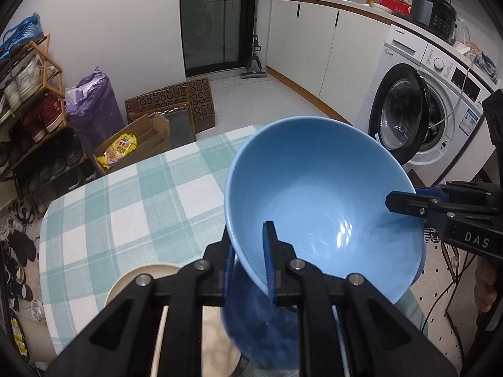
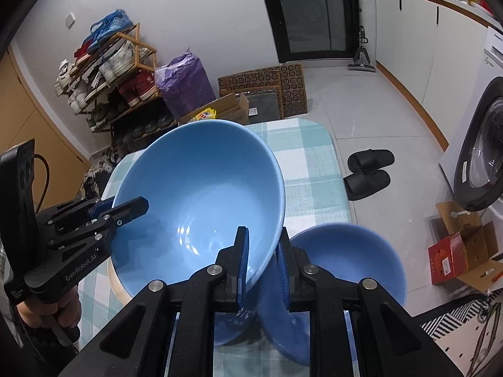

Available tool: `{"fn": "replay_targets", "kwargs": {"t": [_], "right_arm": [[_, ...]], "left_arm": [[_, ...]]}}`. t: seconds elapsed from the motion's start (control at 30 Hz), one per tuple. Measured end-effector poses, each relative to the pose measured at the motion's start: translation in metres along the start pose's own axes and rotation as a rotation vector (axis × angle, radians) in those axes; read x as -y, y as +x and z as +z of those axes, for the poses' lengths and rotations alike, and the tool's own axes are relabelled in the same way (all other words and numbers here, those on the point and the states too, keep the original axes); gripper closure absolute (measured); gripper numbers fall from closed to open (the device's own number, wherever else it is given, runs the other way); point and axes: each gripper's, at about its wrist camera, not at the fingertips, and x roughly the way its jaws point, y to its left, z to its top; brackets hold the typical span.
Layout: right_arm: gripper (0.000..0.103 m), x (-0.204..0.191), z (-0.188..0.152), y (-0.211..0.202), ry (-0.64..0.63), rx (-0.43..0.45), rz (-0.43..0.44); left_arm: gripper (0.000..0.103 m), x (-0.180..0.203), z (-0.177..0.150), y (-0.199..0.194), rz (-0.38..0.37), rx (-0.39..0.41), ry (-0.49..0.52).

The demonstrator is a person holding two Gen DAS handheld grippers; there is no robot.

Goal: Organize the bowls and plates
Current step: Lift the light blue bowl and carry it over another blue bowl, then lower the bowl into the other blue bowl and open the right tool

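Grippers both clamped on one object: left gripper (image 1: 251,260) pinches the near rim of a large light-blue glossy ceramic bowl (image 1: 314,201), one blue-padded finger inside the wall, the other outside. Right gripper (image 2: 263,267) does the same on the opposite rim of the same light-blue bowl (image 2: 201,194); each wrist view shows the other gripper's fingers reaching onto the far rim. Two-handed hold, bowl tilted, apparently lifted off the table rather than resting flat.

Just beside and below the held bowl, on the right-gripper side: a second blue bowl with a matte, darker outside (image 2: 345,264), upright on the cloth, empty. Its dark-blue wall shows under the left gripper too (image 1: 261,323). On the other side, a cream-coloured round plate (image 1: 138,278), partly hidden under the left gripper's body; the right wrist view shows its pale edge (image 2: 118,282) under the lifted bowl.

All of this sits at the near end of the table with the green-and-white checked cloth (image 1: 125,204); the far end shows bare cloth.

Progress, as a judgement: mid-task. The three dishes are grouped close but not stacked; the light-blue bowl is in transit. Likely left: set it down, probably nested with the other bowl or placed on the plate, then release. Cannot tell the intended final layout.
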Motion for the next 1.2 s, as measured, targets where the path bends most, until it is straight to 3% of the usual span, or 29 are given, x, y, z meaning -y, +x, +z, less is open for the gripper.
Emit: {"fn": "replay_targets", "kwargs": {"t": [0.27,0.6,1.2], "right_arm": [[0.086,-0.032,-0.037,0.009,-0.024,-0.047,0.006],[0.085,-0.044,-0.067,0.033,-0.044,-0.098,-0.008],[0.084,-0.043,-0.078,0.06,-0.115,-0.146,-0.103]], "left_arm": [[0.088,-0.013,-0.036,-0.009,0.014,-0.024,-0.015],[0.088,-0.018,-0.066,0.004,0.024,-0.066,-0.026],[0.087,-0.009,-0.084,0.037,0.057,-0.133,0.035]]}}
